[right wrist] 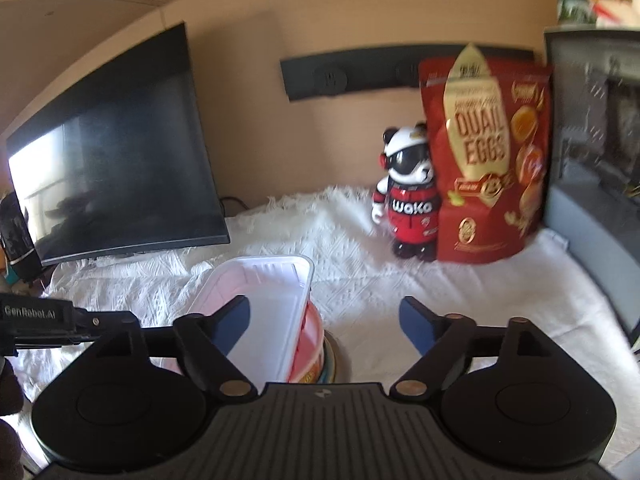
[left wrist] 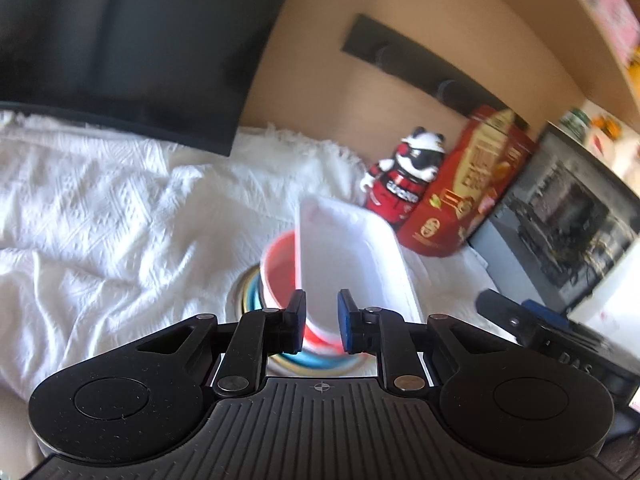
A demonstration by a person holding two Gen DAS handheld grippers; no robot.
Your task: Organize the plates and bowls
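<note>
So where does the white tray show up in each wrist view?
Left wrist: white tray, centre, tilted over the red bowl.
Right wrist: white tray, lower left of centre, red bowl to its right.
Shared landmark: panda figure against the back wall.

Each hand-held gripper is matte black plastic. The left hand-held gripper point(left wrist: 321, 318) has a ribbed central housing with a small crosshair mark, two rounded lobes with circular insets, silver pivot screws on its linkage arms, and blue pads on black fingers. The right hand-held gripper point(right wrist: 325, 322) is built alike, with blue-faced fingers point(right wrist: 416, 326).
</note>
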